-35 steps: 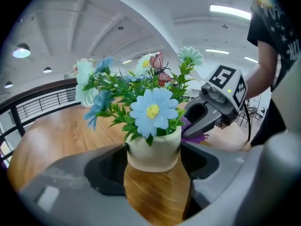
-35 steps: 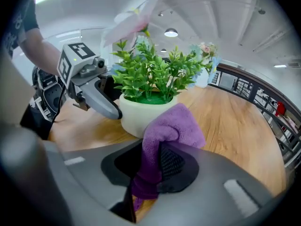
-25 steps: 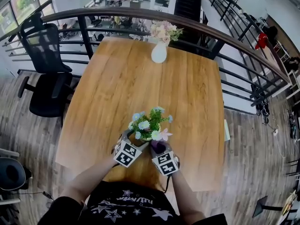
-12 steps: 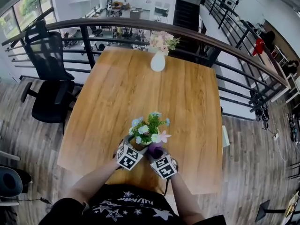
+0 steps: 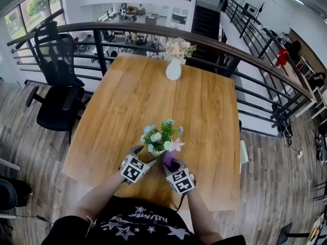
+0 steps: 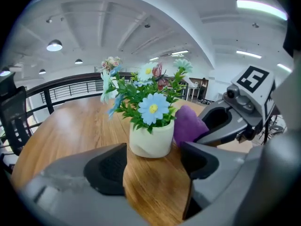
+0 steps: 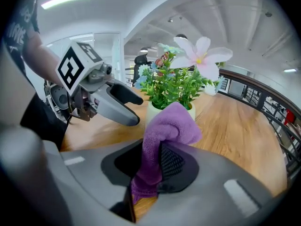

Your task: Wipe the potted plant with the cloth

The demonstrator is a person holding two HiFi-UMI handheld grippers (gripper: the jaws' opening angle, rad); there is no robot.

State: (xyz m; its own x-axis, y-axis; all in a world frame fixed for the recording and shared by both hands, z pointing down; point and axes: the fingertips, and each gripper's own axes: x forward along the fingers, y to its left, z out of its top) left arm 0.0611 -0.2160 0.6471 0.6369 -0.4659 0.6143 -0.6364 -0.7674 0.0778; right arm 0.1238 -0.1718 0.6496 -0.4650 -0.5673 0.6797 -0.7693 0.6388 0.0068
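The potted plant [image 5: 160,138], a small white pot [image 6: 150,138] with green leaves and blue, white and pink flowers, stands on the wooden table [image 5: 204,111] near its front edge. My left gripper [image 5: 144,158] is open just left of the pot; in the left gripper view [image 6: 155,163] the pot stands a little beyond the fingertips, not touched. My right gripper [image 5: 172,166] is shut on a purple cloth [image 7: 162,140]. The cloth's upper fold lies against the pot's near right side [image 6: 189,125] and hides part of the pot [image 7: 151,111].
A white vase with pink flowers [image 5: 173,68] stands at the table's far edge. A black office chair [image 5: 56,93] is left of the table. A dark railing [image 5: 245,52] curves behind it. The person's arms and dark shirt fill the bottom of the head view.
My left gripper has drawn a little away from the pot, to the left and towards me. The right gripper keeps the cloth at the pot's side.
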